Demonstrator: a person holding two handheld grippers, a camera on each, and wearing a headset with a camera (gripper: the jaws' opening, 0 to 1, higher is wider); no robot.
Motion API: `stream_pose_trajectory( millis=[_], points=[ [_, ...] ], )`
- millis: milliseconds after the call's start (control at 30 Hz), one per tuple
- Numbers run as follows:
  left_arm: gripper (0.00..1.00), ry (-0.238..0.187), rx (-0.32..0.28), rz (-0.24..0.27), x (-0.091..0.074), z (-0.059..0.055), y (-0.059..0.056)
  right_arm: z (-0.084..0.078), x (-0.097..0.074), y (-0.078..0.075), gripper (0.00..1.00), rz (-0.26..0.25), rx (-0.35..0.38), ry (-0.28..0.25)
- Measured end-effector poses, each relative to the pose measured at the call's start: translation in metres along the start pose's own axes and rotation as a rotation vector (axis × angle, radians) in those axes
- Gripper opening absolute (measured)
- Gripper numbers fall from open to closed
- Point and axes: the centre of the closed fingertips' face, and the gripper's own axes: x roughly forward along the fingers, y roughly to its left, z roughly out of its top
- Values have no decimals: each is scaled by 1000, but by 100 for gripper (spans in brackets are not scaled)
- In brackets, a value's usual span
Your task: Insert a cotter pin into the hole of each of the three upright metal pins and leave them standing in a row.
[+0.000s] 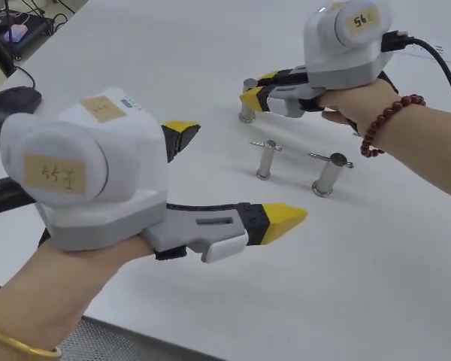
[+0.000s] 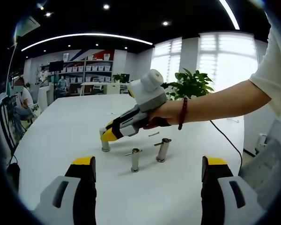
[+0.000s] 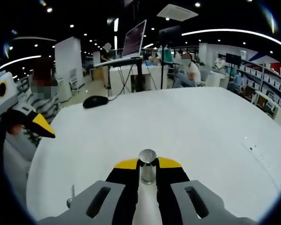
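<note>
Three upright metal pins stand in a row on the white table (image 1: pixel 210 45). The near pin (image 1: pixel 327 174) and the middle pin (image 1: pixel 264 159) each carry a cotter pin through the top. The far pin (image 1: pixel 248 105) has none that I can see. My right gripper (image 1: pixel 251 95) is shut on the far pin (image 3: pixel 147 171), which stands between its yellow tips. My left gripper (image 1: pixel 240 174) hangs open and empty in front of the row, jaws wide apart. In the left gripper view, the right gripper (image 2: pixel 107 136) sits at the top of the far pin (image 2: pixel 105 146).
A black mouse (image 1: pixel 7 101) lies at the table's left edge, with cables and gear beyond. The right gripper's black cable (image 1: pixel 436 56) runs off to the right. A small loose metal piece (image 2: pixel 153 134) lies behind the row. Wide bare tabletop surrounds the pins.
</note>
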Motion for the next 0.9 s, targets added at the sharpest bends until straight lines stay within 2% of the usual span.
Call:
stream_pose_trajectory(
  millis=[233, 433, 700, 900],
  points=[
    [94, 14, 3, -2, 1, -1, -1, -4, -12, -3, 13, -8, 0, 8],
    [94, 14, 9, -3, 2, -1, -1, -7, -31, -8, 13, -16, 2, 14],
    [94, 4, 25, -1, 1, 1, 0, -21, -59, -15, 13, -43, 23, 17],
    [93, 3, 33, -14, 1, 0, -4, -35, -81, -17, 13, -65, 31, 24]
  ],
)
